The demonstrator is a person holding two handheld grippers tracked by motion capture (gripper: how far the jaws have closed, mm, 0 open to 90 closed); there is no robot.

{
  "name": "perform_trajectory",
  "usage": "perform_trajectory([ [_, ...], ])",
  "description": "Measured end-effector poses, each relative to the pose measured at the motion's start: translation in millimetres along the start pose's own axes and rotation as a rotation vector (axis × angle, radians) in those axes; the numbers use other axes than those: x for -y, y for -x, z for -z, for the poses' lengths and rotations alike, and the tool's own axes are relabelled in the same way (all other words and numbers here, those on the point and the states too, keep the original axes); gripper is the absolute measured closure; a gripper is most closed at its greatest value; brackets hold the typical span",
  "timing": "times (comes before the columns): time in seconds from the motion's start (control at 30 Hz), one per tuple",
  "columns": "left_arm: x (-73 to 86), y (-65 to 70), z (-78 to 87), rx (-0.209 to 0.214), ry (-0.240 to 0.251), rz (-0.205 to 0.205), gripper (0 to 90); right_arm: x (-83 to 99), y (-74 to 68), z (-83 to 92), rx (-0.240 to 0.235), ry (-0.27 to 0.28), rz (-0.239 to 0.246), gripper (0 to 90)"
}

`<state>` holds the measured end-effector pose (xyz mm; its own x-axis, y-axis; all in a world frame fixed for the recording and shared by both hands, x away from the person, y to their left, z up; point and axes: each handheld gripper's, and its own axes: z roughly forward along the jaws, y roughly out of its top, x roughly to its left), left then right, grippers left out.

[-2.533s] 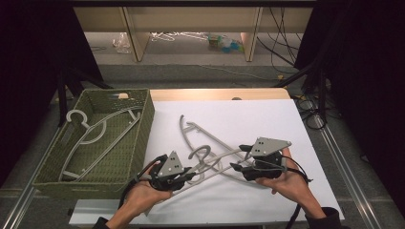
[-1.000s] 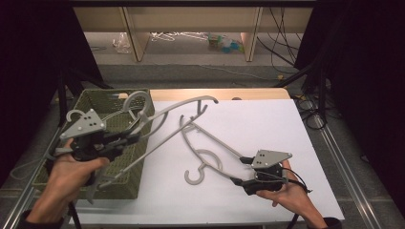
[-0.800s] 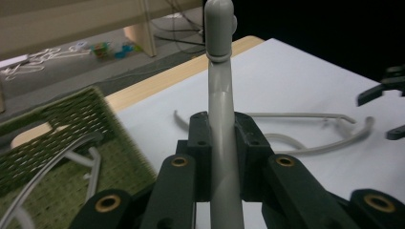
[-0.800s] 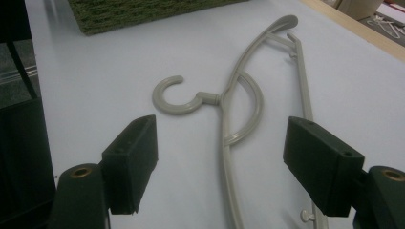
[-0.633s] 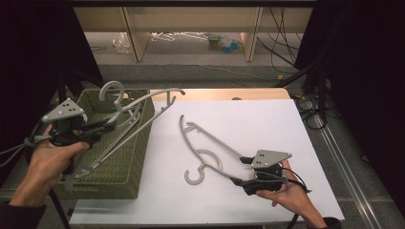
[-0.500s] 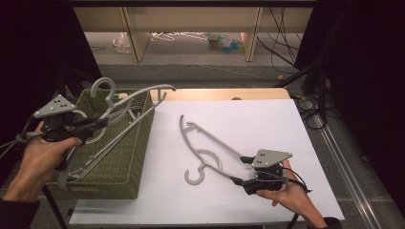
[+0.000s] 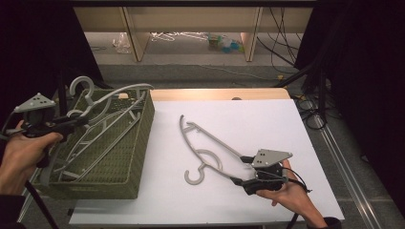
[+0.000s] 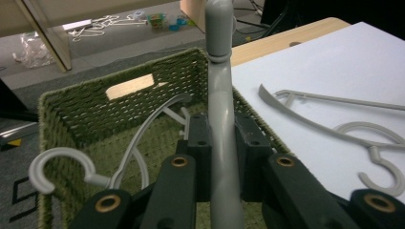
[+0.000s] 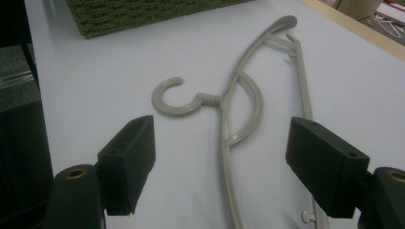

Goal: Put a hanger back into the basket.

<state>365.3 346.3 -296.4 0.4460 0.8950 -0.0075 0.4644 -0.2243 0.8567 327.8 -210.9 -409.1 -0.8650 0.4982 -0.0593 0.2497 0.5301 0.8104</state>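
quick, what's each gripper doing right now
Left gripper: shut on a grey hanger, held over the green basket.
Right gripper: open, jaws just been widening, the other hanger lies on the white table between them, not gripped.

One grey plastic hanger (image 7: 107, 102) hung tilted over the green woven basket (image 7: 136, 157), hook up at the far left corner, its bar clamped. A second grey hanger (image 7: 207, 152) lay flat on the white tabletop (image 7: 286, 124), hook toward the near edge.
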Motion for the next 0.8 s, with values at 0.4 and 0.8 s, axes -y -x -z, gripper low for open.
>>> perform_trajectory([
  [0.4,4.9,-23.9,-10.5,-0.062,-0.106,-0.039,78.8,-0.5,-0.5,0.2,-0.009,-0.010,-0.003,25.3],
  [0.8,13.5,-35.4,-43.2,-0.052,-0.200,-0.068,78.7,0.5,0.0,-1.1,-0.007,-0.011,-0.001,25.6],
])
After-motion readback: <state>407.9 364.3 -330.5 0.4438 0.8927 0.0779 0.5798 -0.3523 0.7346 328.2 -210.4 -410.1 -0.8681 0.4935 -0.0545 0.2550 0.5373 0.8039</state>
